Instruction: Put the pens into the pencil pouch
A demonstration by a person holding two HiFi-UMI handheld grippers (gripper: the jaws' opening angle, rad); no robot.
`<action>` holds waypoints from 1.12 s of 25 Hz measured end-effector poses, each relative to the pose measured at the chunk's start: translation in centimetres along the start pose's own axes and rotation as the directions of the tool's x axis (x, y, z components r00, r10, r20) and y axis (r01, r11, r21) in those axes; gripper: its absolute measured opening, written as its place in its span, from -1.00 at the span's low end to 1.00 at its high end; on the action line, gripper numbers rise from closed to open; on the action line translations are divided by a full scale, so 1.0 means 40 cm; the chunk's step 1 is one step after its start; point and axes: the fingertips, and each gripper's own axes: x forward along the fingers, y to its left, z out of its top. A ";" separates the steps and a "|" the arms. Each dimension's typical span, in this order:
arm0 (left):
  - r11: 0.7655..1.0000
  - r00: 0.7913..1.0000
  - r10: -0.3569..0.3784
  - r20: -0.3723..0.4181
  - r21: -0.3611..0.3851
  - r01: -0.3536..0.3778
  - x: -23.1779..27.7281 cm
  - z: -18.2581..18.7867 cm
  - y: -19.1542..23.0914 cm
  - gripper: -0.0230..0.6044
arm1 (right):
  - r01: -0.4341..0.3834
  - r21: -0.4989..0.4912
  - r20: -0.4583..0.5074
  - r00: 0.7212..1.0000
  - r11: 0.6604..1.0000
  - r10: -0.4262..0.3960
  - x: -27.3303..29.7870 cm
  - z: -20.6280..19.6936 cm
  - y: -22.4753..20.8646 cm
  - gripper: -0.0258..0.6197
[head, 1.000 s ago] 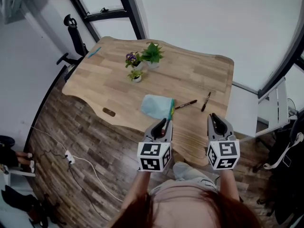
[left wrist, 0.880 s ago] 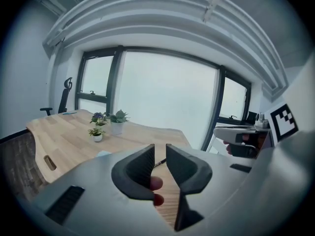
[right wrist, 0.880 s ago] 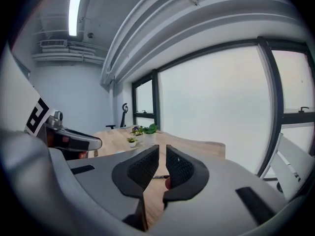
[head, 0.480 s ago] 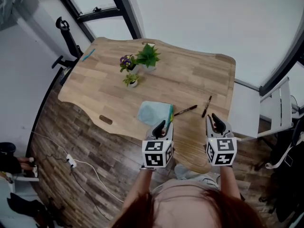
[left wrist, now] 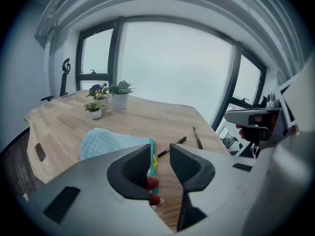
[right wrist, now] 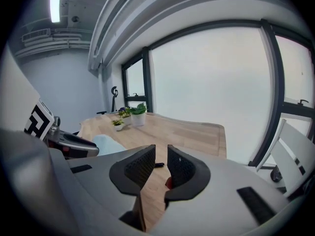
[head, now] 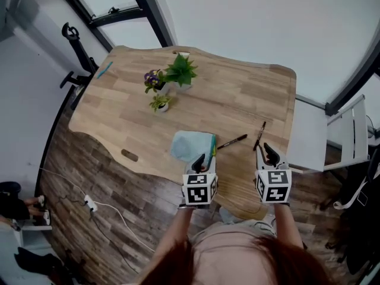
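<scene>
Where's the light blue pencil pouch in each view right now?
Head view: light blue fabric pencil pouch lies centre, near the table's front edge.
Left gripper view: lower left, just beyond the jaws.
Right gripper view: left of centre, partly hidden.
Shared landmark: leafy green plant in a white pot.

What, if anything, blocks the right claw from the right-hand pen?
Likely nothing. The right claw, whose jaws have just been opening with nothing between them, hangs just short of the right-hand pen, which lies on bare table.
</scene>
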 end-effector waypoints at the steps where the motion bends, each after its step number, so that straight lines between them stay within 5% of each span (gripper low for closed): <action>1: 1.000 1.000 0.003 -0.014 0.006 -0.003 0.013 -0.009 0.004 -0.56 | 0.004 0.001 -0.011 1.000 1.000 -0.004 0.011 -0.009 -0.004 -0.72; 23: 0.997 0.974 0.082 -0.211 0.030 -0.077 0.178 -0.140 0.086 -0.51 | 0.064 0.032 -0.301 0.952 0.997 -0.052 0.204 -0.251 -0.059 -0.62; 28: 0.996 0.970 0.092 -0.227 0.023 -0.090 0.188 -0.152 0.094 -0.65 | 0.072 0.052 -0.359 0.932 0.996 -0.049 0.219 -0.290 -0.058 -0.61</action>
